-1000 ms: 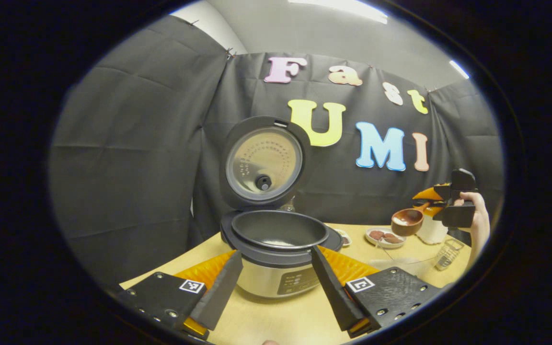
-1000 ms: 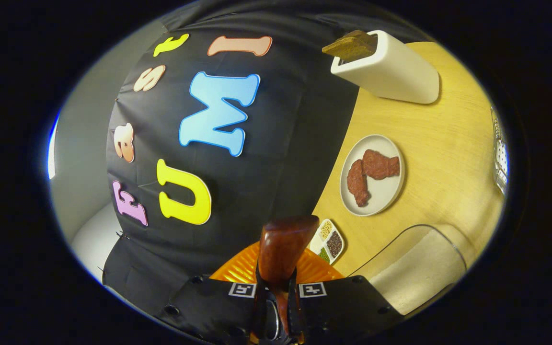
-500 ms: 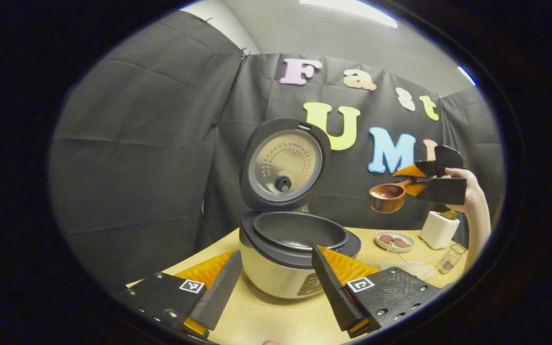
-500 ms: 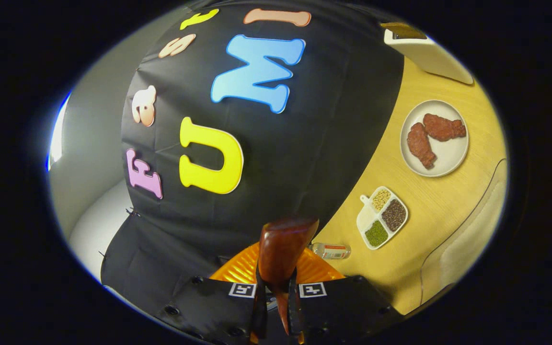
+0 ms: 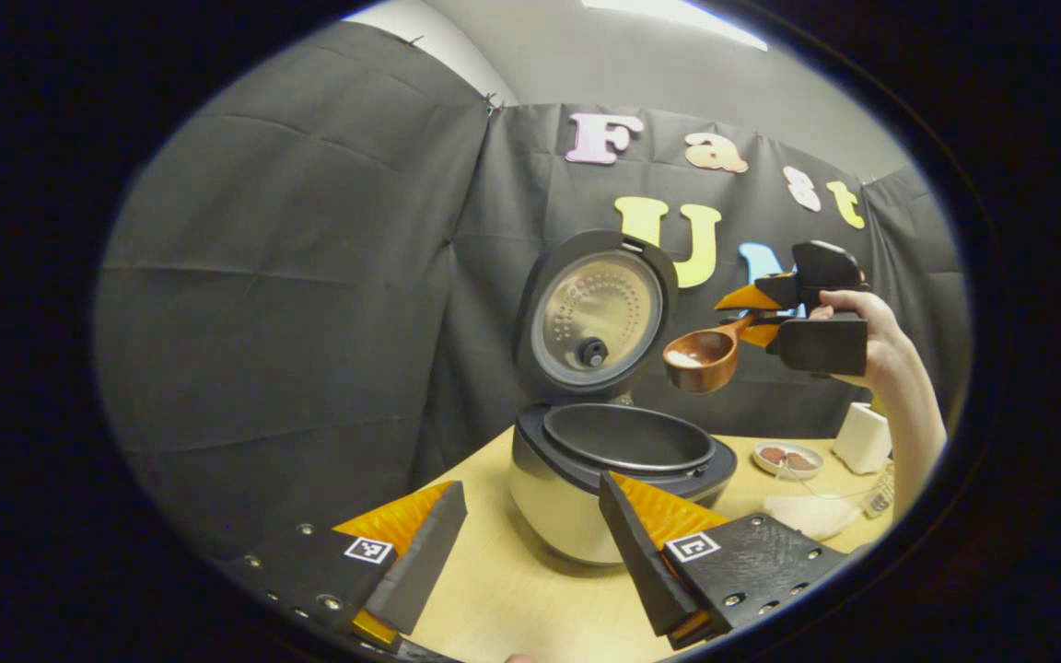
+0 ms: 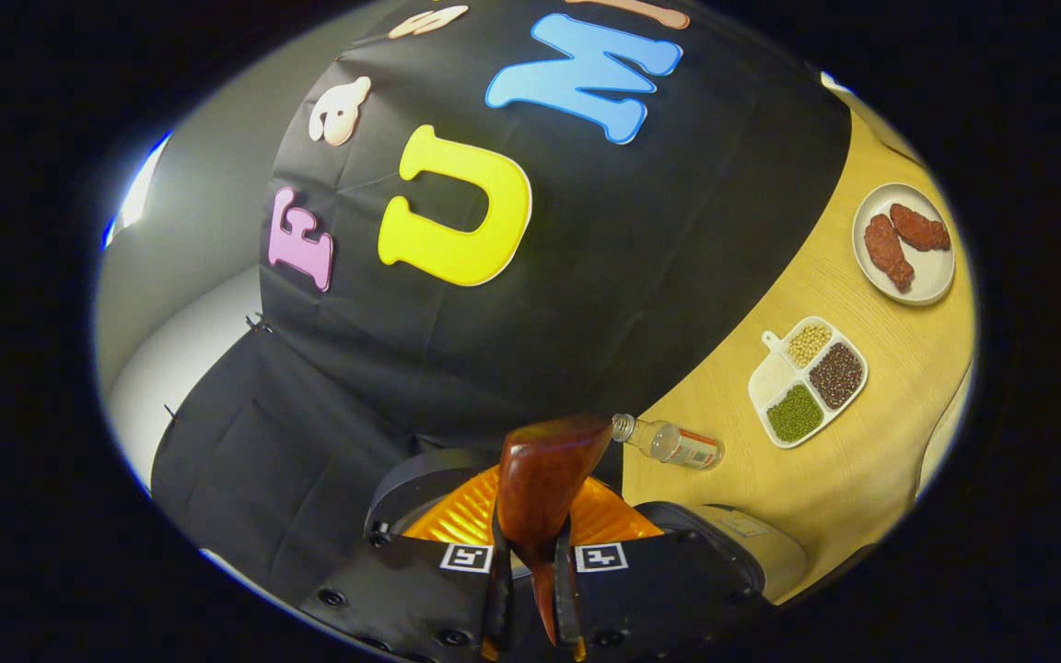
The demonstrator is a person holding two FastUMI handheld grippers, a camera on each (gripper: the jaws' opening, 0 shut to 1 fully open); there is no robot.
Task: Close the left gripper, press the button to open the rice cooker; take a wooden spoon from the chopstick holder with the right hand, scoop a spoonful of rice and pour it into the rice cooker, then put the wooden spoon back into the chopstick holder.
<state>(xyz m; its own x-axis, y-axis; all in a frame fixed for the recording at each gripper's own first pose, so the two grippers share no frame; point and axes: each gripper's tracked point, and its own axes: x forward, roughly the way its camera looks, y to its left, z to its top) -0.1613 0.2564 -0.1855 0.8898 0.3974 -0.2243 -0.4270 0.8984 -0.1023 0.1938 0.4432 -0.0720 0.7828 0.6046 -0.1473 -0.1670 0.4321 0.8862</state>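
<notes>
Gripping the brown wooden spoon (image 5: 710, 354) by its handle, right gripper (image 5: 763, 324) holds its rice-filled bowl above the open silver rice cooker (image 5: 609, 479); left gripper (image 5: 530, 543) spread, empty, just before the cooker.

A recording booth dressed up as a kitchen, not a real one. Black cloth (image 5: 291, 276) hangs in creased panels as the walls, pinned along the top, with a plain grey room wall and a ceiling light strip (image 5: 678, 11) showing above it. On the light wooden worktop (image 6: 871, 460) stand kitchen props: an open rice cooker (image 5: 618, 474), a plate of meat pieces (image 6: 906, 244), a divided dish of beans and grains (image 6: 807, 382), and a small bottle (image 6: 669, 442) lying on its side.
</notes>
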